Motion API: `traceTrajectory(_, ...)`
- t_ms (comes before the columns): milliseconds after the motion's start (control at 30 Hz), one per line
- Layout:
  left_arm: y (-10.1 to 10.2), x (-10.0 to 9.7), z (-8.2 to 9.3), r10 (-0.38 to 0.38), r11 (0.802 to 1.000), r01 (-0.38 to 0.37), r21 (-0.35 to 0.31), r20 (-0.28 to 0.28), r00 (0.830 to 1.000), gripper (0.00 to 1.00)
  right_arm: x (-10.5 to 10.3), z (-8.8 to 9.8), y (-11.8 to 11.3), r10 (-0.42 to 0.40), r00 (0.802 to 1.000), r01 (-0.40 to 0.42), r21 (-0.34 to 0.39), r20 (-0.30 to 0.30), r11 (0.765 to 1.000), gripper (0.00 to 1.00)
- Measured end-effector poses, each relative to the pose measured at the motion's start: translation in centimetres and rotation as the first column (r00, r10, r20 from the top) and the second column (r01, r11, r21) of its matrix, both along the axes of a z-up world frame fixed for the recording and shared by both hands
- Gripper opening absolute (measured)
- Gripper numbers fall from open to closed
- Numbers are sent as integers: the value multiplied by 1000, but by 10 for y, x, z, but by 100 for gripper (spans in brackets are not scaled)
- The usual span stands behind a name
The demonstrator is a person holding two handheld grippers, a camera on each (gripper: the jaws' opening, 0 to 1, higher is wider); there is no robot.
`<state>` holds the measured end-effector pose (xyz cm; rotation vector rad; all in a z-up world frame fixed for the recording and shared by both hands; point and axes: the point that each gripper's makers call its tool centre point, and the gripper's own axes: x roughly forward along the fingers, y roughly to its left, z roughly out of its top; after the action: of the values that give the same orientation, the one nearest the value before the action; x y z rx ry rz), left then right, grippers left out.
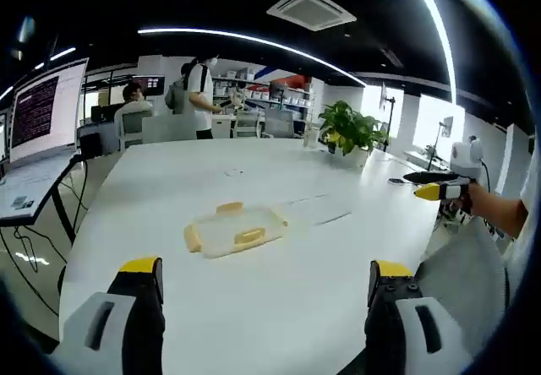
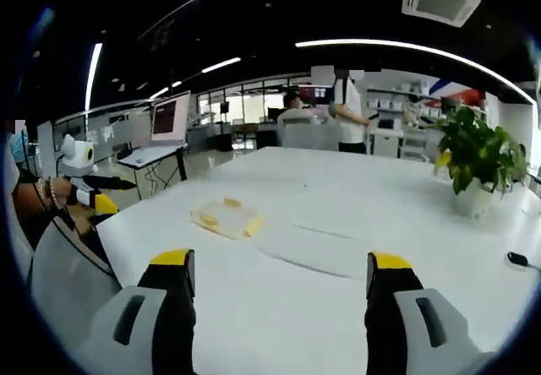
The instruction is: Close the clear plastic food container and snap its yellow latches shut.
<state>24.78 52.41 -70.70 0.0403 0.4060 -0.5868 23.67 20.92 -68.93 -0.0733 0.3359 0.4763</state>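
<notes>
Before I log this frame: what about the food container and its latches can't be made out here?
- Food container: latch state, left gripper view; too small and far.
- Lid seating, right gripper view: blurred, clear plastic on white table.
- Far-side latch: mostly behind the container.

Open office: white table (image 1: 254,299), potted plant (image 1: 351,130), monitor (image 1: 46,105), ceiling striplights (image 1: 254,41).

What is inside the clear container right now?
Through the container only the white table shows; it looks empty. The yellow latches hide parts of its edges, and it is too far off for small items.
</notes>
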Motion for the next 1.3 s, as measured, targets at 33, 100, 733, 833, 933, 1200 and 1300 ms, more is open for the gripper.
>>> traceTrajectory(33, 1, 7, 3, -24, 1000, 24, 3, 1, 1000, 99, 4, 0, 4, 22, 1000, -22, -24, -6, 999, 81)
traceTrajectory(100, 6, 18, 4, -49, 998, 50, 34, -5, 999, 99, 14, 6, 17, 85, 996, -84, -58, 8, 995, 81)
traceTrajectory(733, 22, 76, -50, -328, 792, 436, 427, -304, 894, 99, 81, -19, 125, 542, 825, -562, -327, -159, 760, 75)
traceTrajectory(833, 21, 90, -54, -356, 758, 471, 451, -320, 878, 99, 90, -28, 129, 576, 790, -609, -376, -208, 699, 75)
traceTrajectory(933, 19, 100, -60, -424, 674, 552, 491, -355, 833, 97, 102, -36, 131, 620, 738, -670, -403, -267, 623, 72)
traceTrajectory(1200, 14, 128, -74, -483, 530, 652, 542, -439, 758, 90, 126, -48, 153, 699, 636, -759, -428, -328, 490, 76)
traceTrajectory(1300, 12, 138, -80, -485, 501, 674, 542, -469, 738, 84, 134, -64, 162, 716, 593, -795, -409, -369, 448, 74)
